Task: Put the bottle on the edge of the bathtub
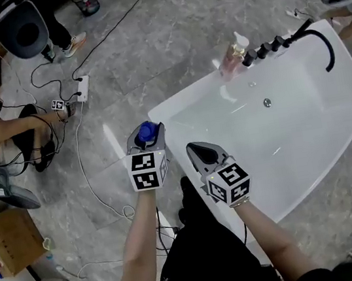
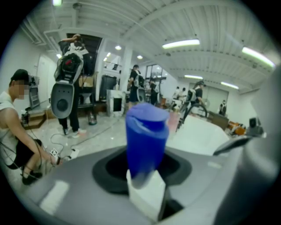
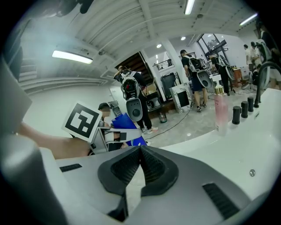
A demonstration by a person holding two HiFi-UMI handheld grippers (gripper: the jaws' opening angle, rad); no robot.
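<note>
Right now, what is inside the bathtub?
The bathtub basin shows only a round drain and a small fitting near it. The right gripper covers part of its near side, so that patch cannot be seen.

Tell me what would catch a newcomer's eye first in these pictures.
A big white bathtub fills the right of the head view. The left gripper holds a blue bottle by the tub's left corner, and a pink pump bottle stands on the far rim beside the black faucet.

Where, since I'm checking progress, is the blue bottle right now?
Head view, left side: the blue bottle sits clamped in the left gripper, just beside the left corner of the bathtub.
</note>
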